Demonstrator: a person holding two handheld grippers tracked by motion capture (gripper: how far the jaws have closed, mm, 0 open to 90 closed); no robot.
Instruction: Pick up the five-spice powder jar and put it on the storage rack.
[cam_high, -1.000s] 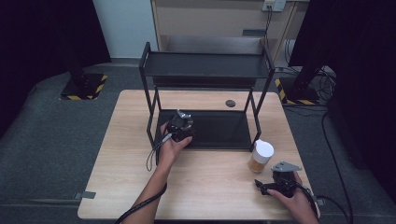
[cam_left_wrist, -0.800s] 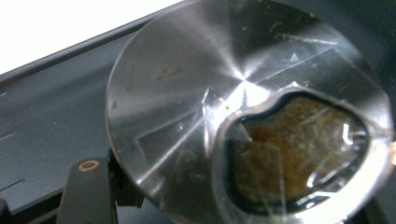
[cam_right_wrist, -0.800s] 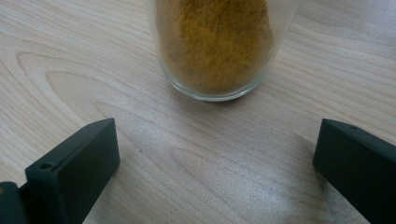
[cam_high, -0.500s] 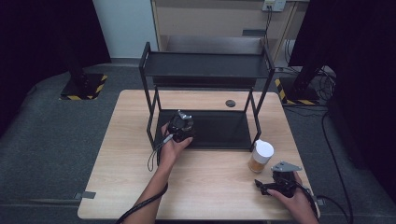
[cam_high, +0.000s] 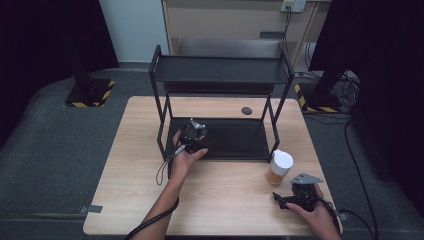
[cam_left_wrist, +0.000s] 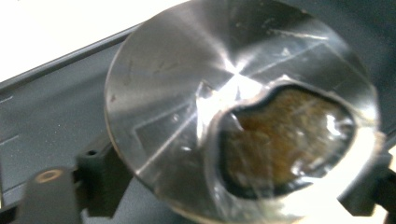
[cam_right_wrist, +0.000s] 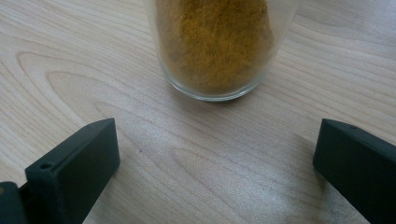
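Your left gripper (cam_high: 194, 136) sits over the front left part of the rack's (cam_high: 220, 70) lower shelf, jaws closed on a can (cam_left_wrist: 233, 116). In the left gripper view its silvery end, torn open over something brown, faces the camera, so the can lies tipped along the jaws. Level it before you let go, set it flat on the shelf clear of the rack's front left post, and only then ease the jaws apart. I judge the torn opening could spill if you leave it tilted.

Your right gripper (cam_high: 295, 197) rests near the desk's (cam_high: 225, 200) front right corner, jaws wide and empty, pointed at the jar (cam_high: 279, 167) of yellow powder, which stands just in front of the rack's front right post. Keep that hand still meanwhile.

Count: one can, one jar, one two-shelf rack, two grippers, and one small dark disc (cam_high: 246, 110) near the desk's back edge.
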